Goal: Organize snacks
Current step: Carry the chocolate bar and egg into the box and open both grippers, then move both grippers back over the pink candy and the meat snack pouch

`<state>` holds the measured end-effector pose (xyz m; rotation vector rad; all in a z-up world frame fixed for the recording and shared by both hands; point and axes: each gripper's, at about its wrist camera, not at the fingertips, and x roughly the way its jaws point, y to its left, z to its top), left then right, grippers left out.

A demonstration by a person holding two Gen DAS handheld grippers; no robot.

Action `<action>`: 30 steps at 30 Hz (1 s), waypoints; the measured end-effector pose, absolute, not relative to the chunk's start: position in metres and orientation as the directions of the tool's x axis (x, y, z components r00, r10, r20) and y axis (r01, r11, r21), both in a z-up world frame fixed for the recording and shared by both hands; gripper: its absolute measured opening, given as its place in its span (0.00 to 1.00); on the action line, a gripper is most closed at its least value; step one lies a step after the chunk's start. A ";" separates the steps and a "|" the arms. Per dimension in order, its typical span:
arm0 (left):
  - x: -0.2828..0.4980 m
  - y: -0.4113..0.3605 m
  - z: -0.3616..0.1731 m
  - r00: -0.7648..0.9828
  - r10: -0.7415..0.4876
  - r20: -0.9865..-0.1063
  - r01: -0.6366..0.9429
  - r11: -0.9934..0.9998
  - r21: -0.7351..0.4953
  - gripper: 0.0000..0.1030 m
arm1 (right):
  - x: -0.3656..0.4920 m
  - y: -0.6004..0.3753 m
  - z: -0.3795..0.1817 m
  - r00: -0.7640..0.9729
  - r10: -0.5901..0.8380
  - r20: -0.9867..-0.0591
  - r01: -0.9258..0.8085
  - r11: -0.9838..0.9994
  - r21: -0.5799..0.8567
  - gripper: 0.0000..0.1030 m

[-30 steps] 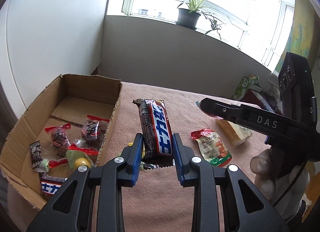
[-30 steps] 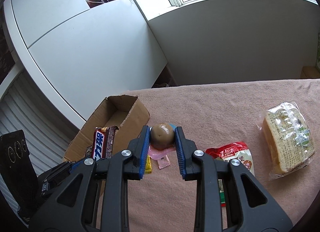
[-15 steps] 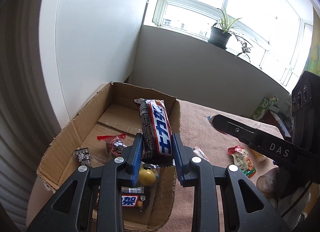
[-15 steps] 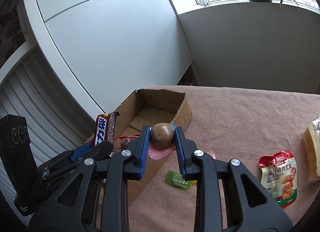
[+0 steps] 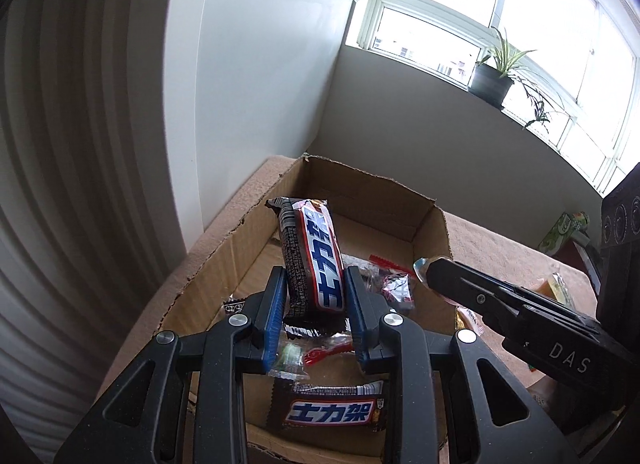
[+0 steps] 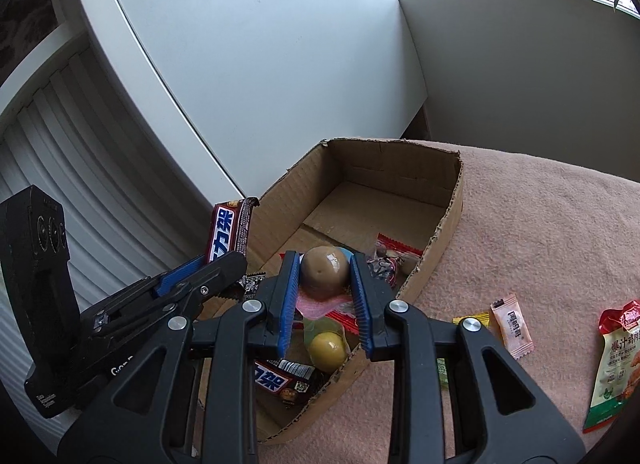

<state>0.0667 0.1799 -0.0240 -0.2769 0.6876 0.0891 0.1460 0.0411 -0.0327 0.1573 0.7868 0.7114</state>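
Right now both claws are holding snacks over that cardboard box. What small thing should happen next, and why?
Probably open both and let go. The left gripper holds a chocolate bar and the right gripper a brown wrapped ball, both above the cardboard box where other snacks already lie.

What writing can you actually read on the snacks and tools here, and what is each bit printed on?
"士力架": chocolate bar lying in the cardboard box.
"士力架", seen sideways: chocolate bar gripped by the left gripper.
"DAS": side of the right gripper.
"爆汁鸡肉" and more, partly cut off: red and green pouch.
Pink sachet, fine print: too small to read.
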 end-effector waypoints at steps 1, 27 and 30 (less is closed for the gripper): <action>0.067 0.182 -0.025 0.768 -0.010 -0.641 -0.175 0.959 -0.225 0.27 | 0.145 0.042 -0.033 0.491 0.638 -0.594 -0.529 0.759 0.378 0.27; 0.060 0.162 -0.012 0.805 -0.038 -0.592 -0.128 0.963 -0.236 0.57 | 0.128 -0.066 -0.006 0.685 0.491 -0.537 -0.379 0.871 0.312 0.99; 0.061 0.148 -0.011 0.805 -0.057 -0.591 -0.099 0.969 -0.227 0.57 | 0.127 -0.088 -0.007 0.700 0.459 -0.548 -0.346 0.888 0.303 1.00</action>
